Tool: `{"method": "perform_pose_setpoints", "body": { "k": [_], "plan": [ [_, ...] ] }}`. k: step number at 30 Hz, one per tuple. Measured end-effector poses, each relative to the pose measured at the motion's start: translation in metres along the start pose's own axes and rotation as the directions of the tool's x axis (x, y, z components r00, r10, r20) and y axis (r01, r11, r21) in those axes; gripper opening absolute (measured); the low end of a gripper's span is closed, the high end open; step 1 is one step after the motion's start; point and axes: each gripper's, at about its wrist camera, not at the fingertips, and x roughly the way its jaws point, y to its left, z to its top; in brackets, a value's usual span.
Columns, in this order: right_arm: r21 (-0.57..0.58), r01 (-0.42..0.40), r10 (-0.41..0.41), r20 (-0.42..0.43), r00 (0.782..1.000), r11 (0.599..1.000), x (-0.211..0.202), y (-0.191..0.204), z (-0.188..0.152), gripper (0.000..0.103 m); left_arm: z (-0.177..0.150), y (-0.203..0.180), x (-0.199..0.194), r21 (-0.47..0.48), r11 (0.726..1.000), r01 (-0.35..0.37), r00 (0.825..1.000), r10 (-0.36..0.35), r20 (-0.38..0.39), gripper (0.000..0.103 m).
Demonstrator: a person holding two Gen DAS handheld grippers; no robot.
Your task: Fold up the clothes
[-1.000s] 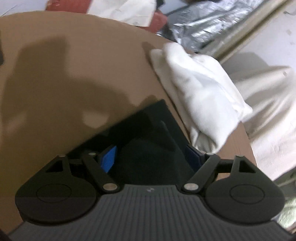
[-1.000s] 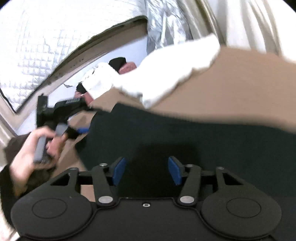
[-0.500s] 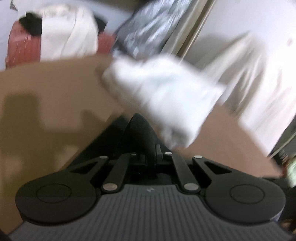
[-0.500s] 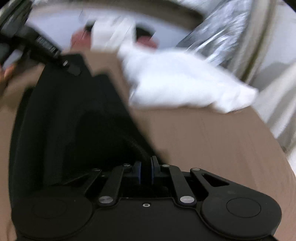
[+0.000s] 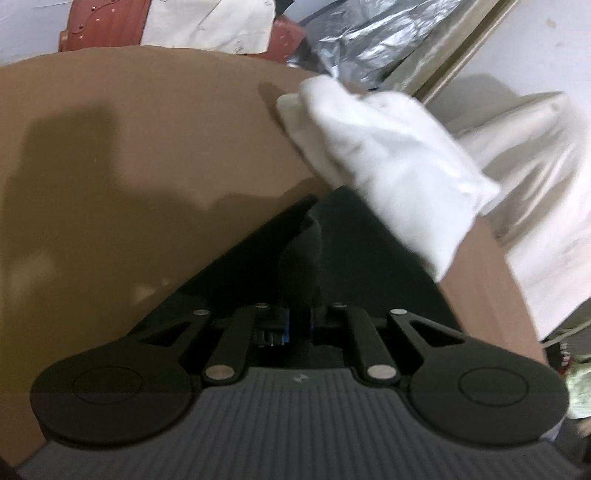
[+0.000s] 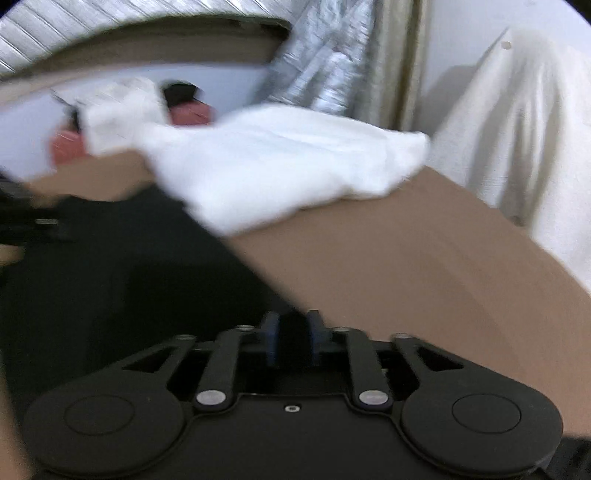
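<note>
Black garment (image 5: 369, 258), bunched ridge, brown table (image 5: 147, 147)

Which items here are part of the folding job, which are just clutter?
In the job:
black garment, pinched in the left gripper
right gripper, jaws just reopened, over the black cloth
white folded cloth
brown table

Lying about:
red suitcase
silver foil sheet
cream drape

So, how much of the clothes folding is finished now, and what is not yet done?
Done: a white garment lies bundled at the far side of the brown table, apparently folded. In hand: the left gripper is shut on a raised pinch of the black garment; the right gripper has just been opening, with black cloth between its pads, though blur hides any contact. Left: the black garment looks spread out, its fold not completed.
</note>
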Motion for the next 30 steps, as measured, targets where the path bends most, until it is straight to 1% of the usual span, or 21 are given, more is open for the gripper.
{"method": "perform_pose_setpoints", "body": {
  "k": [2, 5, 6, 9, 10, 11, 13, 14, 15, 16, 17, 19, 20, 22, 23, 24, 25, 26, 27, 28, 30],
  "plan": [
    [0.012, -0.115, 0.115, 0.023, 0.993, 0.993, -0.030, 0.015, -0.014, 0.054, 0.001, 0.012, -0.006, -0.079, 0.986, 0.147, 0.989, -0.148, -0.007, 0.008],
    [-0.022, -0.252, 0.253, 0.030, 0.967, 0.967, -0.063, 0.045, -0.038, 0.068, 0.002, 0.032, -0.014, -0.201, 0.930, 0.308, 0.951, -0.309, 0.025, 0.008],
    [-0.071, -0.241, 0.243, 0.020, 0.970, 0.968, -0.061, 0.058, -0.041, 0.069, 0.002, 0.035, -0.017, -0.207, 0.927, 0.314, 0.949, -0.315, 0.030, 0.008],
    [-0.217, -0.207, 0.211, -0.005, 0.978, 0.954, -0.054, 0.098, -0.052, 0.073, -0.001, 0.032, -0.022, -0.155, 0.957, 0.243, 0.970, -0.243, 0.019, 0.008],
    [-0.245, -0.186, 0.187, -0.019, 0.982, 0.951, -0.046, 0.108, -0.053, 0.075, -0.002, 0.035, -0.022, -0.183, 0.940, 0.287, 0.957, -0.290, 0.015, 0.008],
    [-0.274, -0.165, 0.163, -0.032, 0.986, 0.948, -0.038, 0.118, -0.054, 0.079, -0.004, 0.041, -0.019, -0.236, 0.901, 0.363, 0.929, -0.371, 0.014, 0.008],
    [-0.332, -0.046, 0.032, -0.046, 0.998, 0.942, -0.014, 0.140, -0.053, 0.077, -0.008, 0.053, -0.013, -0.343, 0.796, 0.498, 0.852, -0.522, 0.025, 0.008],
    [-0.381, 0.015, -0.029, -0.030, 0.999, 0.924, -0.005, 0.147, -0.049, 0.072, -0.009, 0.057, -0.009, -0.381, 0.755, 0.533, 0.825, -0.564, 0.036, 0.008],
    [-0.405, 0.042, -0.043, 0.006, 0.999, 0.914, -0.006, 0.152, -0.047, 0.052, -0.010, 0.059, -0.007, -0.401, 0.736, 0.546, 0.814, -0.579, 0.045, 0.008],
    [-0.427, 0.069, -0.056, 0.042, 0.998, 0.902, -0.007, 0.156, -0.045, 0.039, -0.010, 0.060, -0.006, -0.402, 0.737, 0.544, 0.816, -0.576, 0.048, 0.008],
    [-0.411, 0.070, -0.054, 0.050, 0.997, 0.909, -0.008, 0.155, -0.038, 0.018, -0.009, 0.059, -0.006, -0.387, 0.764, 0.516, 0.839, -0.542, 0.048, 0.013],
    [-0.307, 0.044, -0.026, 0.064, 0.998, 0.951, -0.012, 0.134, -0.026, 0.016, -0.006, 0.057, -0.007, -0.359, 0.827, 0.433, 0.894, -0.445, 0.052, 0.026],
    [-0.254, 0.030, -0.012, 0.072, 0.997, 0.967, -0.014, 0.123, -0.020, 0.016, -0.005, 0.056, -0.008, -0.345, 0.854, 0.388, 0.917, -0.395, 0.055, 0.038],
    [-0.013, -0.102, 0.102, 0.012, 0.995, 0.995, -0.007, 0.081, -0.013, 0.016, -0.005, 0.058, -0.009, -0.360, 0.865, 0.349, 0.935, -0.350, 0.065, 0.051],
    [0.111, -0.162, 0.164, -0.007, 0.986, 0.980, -0.003, 0.060, -0.009, 0.016, -0.005, 0.061, -0.008, -0.378, 0.859, 0.345, 0.935, -0.347, 0.066, 0.056],
    [0.287, -0.227, 0.251, -0.052, 0.966, 0.931, 0.009, 0.034, -0.013, 0.016, -0.005, 0.063, -0.007, -0.400, 0.847, 0.350, 0.932, -0.356, 0.061, 0.059],
    [0.456, -0.272, 0.343, -0.079, 0.936, 0.848, 0.022, 0.009, -0.018, 0.016, -0.006, 0.065, -0.007, -0.416, 0.840, 0.349, 0.931, -0.361, 0.052, 0.060],
    [0.602, -0.276, 0.410, -0.095, 0.907, 0.750, 0.031, -0.008, -0.028, 0.016, -0.006, 0.066, -0.006, -0.421, 0.841, 0.340, 0.933, -0.358, 0.038, 0.062],
    [0.741, -0.275, 0.492, -0.086, 0.866, 0.613, 0.042, -0.024, -0.041, 0.016, -0.004, 0.065, -0.002, -0.420, 0.847, 0.326, 0.937, -0.348, 0.025, 0.064],
    [0.828, -0.284, 0.551, -0.037, 0.833, 0.484, 0.049, -0.036, -0.053, 0.016, -0.004, 0.065, 0.001, -0.419, 0.854, 0.309, 0.942, -0.336, 0.011, 0.065],
    [0.877, -0.295, 0.582, 0.022, 0.813, 0.379, 0.053, -0.044, -0.065, 0.012, -0.008, 0.062, 0.007, -0.418, 0.865, 0.277, 0.950, -0.313, -0.019, 0.067]
  ]
}}
